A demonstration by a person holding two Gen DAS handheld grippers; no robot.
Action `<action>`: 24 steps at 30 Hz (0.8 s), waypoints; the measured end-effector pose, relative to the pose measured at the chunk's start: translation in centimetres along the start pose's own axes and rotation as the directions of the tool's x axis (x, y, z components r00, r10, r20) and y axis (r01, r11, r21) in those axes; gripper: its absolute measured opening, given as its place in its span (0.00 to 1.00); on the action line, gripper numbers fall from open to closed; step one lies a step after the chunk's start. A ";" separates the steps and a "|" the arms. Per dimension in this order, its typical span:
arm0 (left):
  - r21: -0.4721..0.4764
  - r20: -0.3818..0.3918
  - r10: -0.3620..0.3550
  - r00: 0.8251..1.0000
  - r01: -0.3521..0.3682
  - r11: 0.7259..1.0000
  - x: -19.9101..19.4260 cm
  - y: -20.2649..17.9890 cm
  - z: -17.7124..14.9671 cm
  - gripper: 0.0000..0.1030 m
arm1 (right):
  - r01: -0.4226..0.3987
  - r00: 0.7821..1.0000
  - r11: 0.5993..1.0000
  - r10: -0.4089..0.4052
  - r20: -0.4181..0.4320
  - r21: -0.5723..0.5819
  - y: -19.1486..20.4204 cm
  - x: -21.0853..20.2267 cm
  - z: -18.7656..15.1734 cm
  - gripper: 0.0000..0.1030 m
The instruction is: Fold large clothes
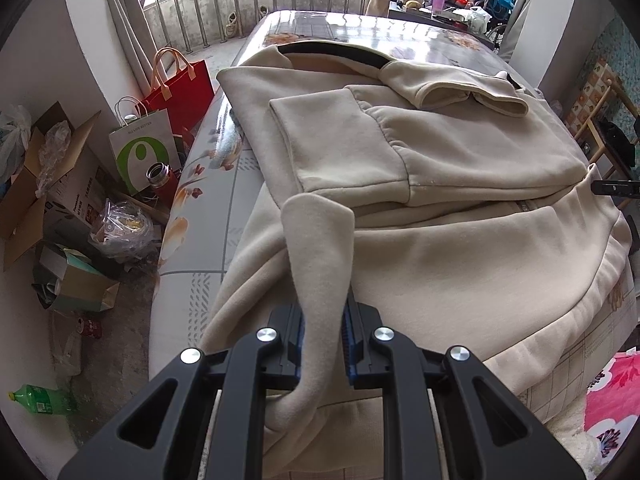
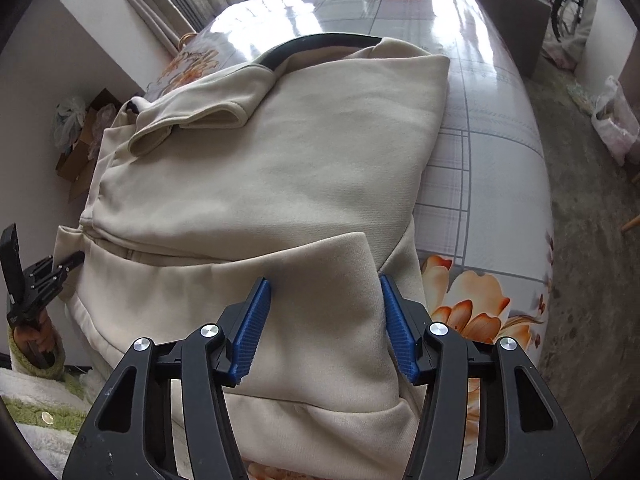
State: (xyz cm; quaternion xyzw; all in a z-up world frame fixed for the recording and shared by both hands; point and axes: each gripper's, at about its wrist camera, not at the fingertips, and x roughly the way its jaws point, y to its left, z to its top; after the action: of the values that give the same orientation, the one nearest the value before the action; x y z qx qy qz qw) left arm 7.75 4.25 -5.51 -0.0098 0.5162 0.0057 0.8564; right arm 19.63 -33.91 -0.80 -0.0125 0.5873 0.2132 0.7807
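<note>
A lived-in home: a glossy flower-printed tablecloth (image 1: 208,184) covers the table, red tote bag (image 1: 182,88) and torn cardboard boxes (image 1: 28,196) at left.

bare mattress (image 2: 492,128) right of hoodie (image 2: 280,184)

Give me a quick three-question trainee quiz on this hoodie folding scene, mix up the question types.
1. True or false: the left gripper is shut on a fold of the beige hoodie.
2. Multiple choice: the right gripper is A) shut on the hoodie, B) open over it, C) out of view.
3. Fill in: beside the mattress, the bag with tan handles is ____.

Key: 1 true; 2 B; 3 red.
</note>
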 end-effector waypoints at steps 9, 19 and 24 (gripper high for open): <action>0.001 -0.001 -0.002 1.000 0.002 1.000 0.0 0.1 0.0 0.14 | 0.051 0.999 0.998 -0.051 -0.014 -0.032 0.2 0.4 0.5 0.42; 0.004 -0.001 -0.004 1.000 0.004 1.000 0.1 0.0 0.0 0.14 | 0.100 0.995 0.985 -0.097 0.026 -0.140 2.2 -1.6 -0.4 0.30; 0.008 -0.001 0.003 1.000 -0.003 1.000 0.1 -0.1 0.1 0.14 | 0.087 0.996 0.988 -0.084 0.022 -0.126 1.5 -0.4 -0.2 0.32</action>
State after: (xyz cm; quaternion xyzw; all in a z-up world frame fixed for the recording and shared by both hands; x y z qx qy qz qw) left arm 7.88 4.15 -5.53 -0.0057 0.5169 0.0050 0.8560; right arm 18.85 -32.76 -0.15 -0.0856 0.5651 0.2166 0.7915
